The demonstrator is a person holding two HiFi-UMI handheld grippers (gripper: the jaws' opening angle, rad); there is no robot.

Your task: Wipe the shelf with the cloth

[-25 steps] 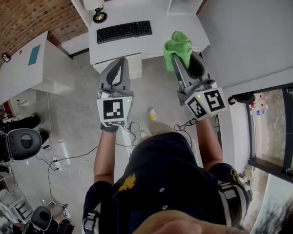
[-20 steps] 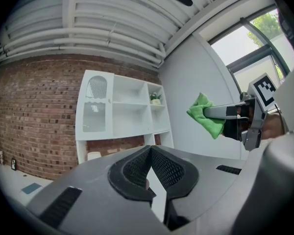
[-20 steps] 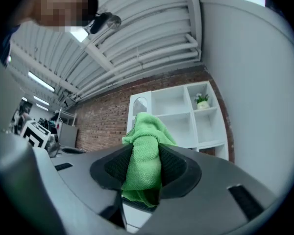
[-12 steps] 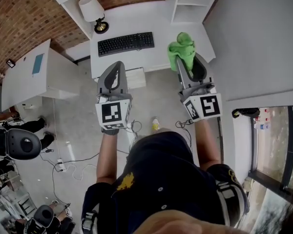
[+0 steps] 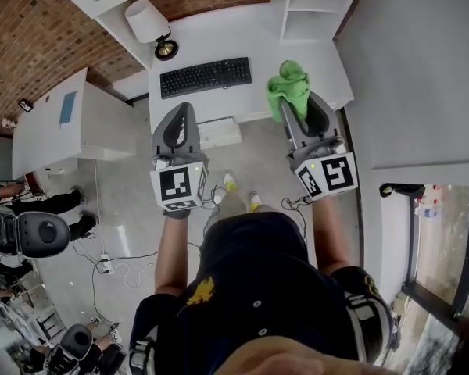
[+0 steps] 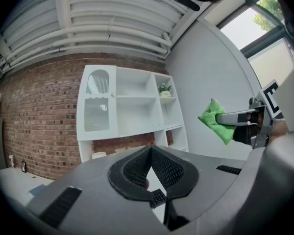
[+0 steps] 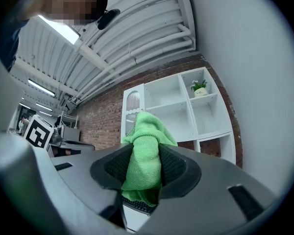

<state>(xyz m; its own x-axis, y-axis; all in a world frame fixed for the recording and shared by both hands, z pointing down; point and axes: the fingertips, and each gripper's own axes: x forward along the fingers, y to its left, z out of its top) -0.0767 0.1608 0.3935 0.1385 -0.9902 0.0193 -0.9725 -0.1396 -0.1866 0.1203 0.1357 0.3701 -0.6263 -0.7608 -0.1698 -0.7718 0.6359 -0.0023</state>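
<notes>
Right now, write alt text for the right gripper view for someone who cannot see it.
The right gripper is shut on a green cloth, which bunches up above its jaws. Beyond stands a white shelf unit against a brick wall, with a potted plant in an upper right compartment.

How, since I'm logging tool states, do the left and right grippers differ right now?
The left gripper has its jaws together with nothing between them; the right gripper is clamped on the green cloth, which bunches out past its jaws. In the head view the left gripper's marker cube sits square, while the right gripper's marker cube is turned askew. Both point toward the white shelf unit, and neither touches it.
</notes>
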